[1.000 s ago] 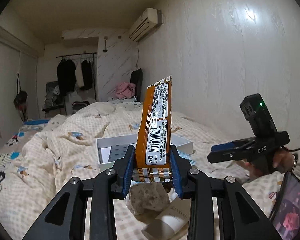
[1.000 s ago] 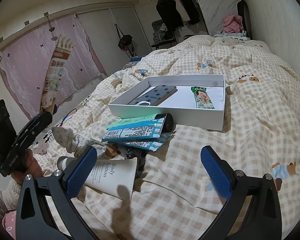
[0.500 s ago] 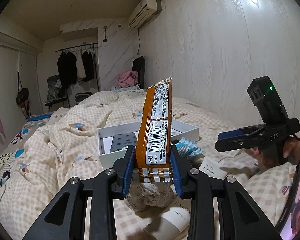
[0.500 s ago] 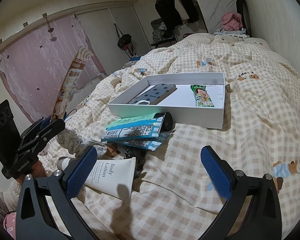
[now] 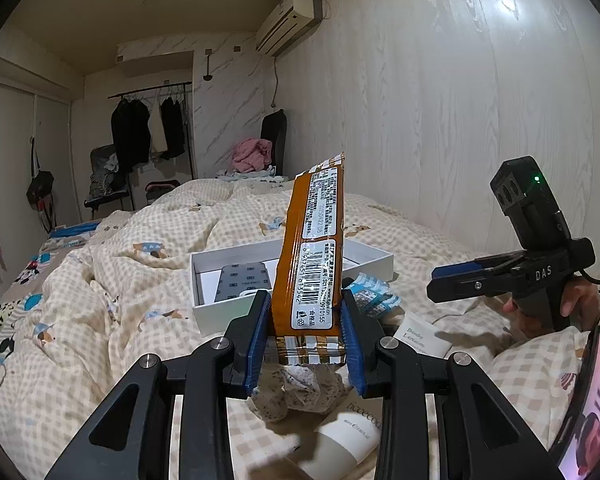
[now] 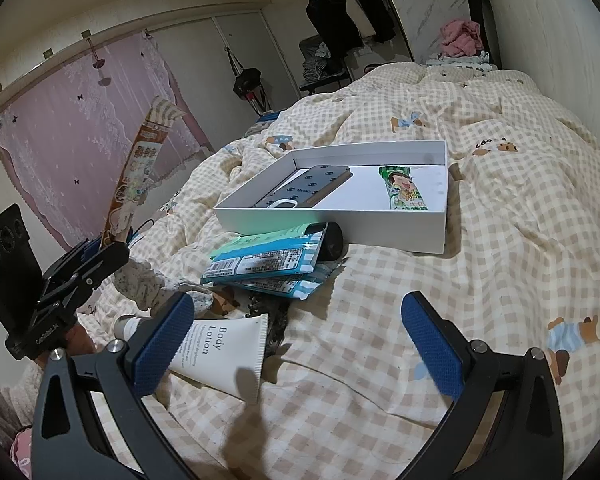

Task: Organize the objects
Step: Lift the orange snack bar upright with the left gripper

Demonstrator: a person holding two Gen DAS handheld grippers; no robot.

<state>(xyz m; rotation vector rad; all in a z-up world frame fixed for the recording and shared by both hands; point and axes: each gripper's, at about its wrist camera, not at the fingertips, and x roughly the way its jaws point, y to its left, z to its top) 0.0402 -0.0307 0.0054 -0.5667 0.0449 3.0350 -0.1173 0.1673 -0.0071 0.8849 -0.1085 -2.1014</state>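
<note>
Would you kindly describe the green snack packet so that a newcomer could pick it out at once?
On the checked bedspread lies a shallow white cardboard box. Inside it, toward the right-hand wall in the right wrist view, lies the green snack packet, apart from the dark patterned phone case beside it. Only this packet is green with a cartoon figure, and it is in the box, unlike the teal packets outside.

Seen from the right wrist, the orange snack packet (image 6: 134, 184) in the left tongs (image 6: 100, 250) has tilted toward one o'clock and shifted right.

glossy foil snack wrapper (image 5: 314, 256), matt cardboard box (image 6: 340, 224), soft cloth quilt (image 6: 480, 128)
</note>
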